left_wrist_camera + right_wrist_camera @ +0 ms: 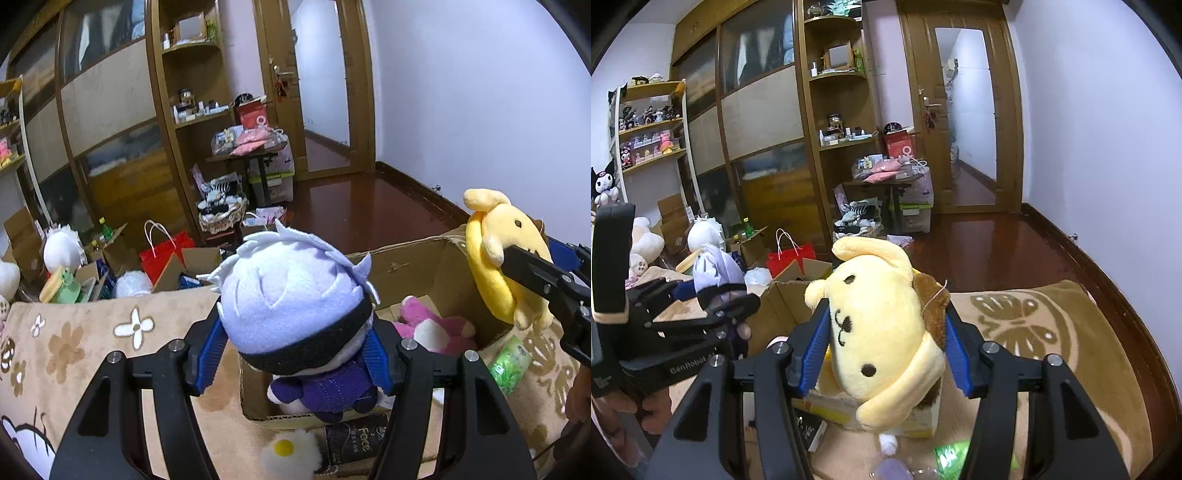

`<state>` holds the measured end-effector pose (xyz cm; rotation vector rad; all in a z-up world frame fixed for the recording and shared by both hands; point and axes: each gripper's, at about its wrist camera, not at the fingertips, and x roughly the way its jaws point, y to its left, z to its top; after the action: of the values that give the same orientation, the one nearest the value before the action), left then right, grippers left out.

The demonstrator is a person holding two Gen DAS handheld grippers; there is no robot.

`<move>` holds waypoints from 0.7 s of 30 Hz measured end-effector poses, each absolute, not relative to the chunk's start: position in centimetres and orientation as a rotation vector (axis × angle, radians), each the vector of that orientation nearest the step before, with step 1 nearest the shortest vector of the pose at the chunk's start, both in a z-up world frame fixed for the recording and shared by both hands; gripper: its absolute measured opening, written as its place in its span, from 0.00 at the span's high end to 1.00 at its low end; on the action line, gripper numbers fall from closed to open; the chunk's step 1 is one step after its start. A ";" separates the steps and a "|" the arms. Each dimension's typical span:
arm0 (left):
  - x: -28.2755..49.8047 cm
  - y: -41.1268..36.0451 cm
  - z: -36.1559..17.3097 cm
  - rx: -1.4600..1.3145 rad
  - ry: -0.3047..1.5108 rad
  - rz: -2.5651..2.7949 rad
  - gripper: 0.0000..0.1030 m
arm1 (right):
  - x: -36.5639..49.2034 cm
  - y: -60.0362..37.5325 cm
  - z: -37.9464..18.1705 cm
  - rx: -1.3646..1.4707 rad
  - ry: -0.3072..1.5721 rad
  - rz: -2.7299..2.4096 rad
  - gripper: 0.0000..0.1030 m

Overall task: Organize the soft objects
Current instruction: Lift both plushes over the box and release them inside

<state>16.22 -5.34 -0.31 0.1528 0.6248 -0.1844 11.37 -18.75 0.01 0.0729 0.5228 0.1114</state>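
My left gripper [295, 350] is shut on a plush doll [291, 306] with pale lavender hair, a black blindfold and a purple body, held above the open cardboard box [406, 258]. A pink and white plush [432, 325] lies inside the box. My right gripper [884, 354] is shut on a yellow dog plush [879, 332] with a brown beret, held above the box's right side. In the left wrist view the yellow plush [495, 258] hangs at the right. In the right wrist view the left gripper with the lavender doll [713, 269] is at the left.
The box stands on a beige flowered blanket [92, 332]. A fluffy white flower toy [288, 450], a dark packet [354, 439] and a green tissue pack [511, 365] lie near the box. Beyond are boxes, a red bag [162, 254], shelves and a wooden floor [369, 206].
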 end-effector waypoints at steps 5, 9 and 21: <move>17.0 -5.0 -1.3 0.132 0.661 -0.194 0.36 | 12.7 -18.1 -1.3 0.076 0.564 0.127 0.41; 17.3 -4.9 -1.7 0.124 0.665 -0.200 0.35 | 13.5 -17.6 -2.5 0.059 0.610 0.133 0.40; 18.3 -3.0 -1.9 -0.001 0.698 -0.221 0.24 | 14.1 -18.1 -3.7 0.073 0.667 0.111 0.34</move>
<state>18.25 -3.02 -1.87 -0.0009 0.6982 -0.2209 14.13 -18.09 -3.72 0.0733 0.6672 0.1110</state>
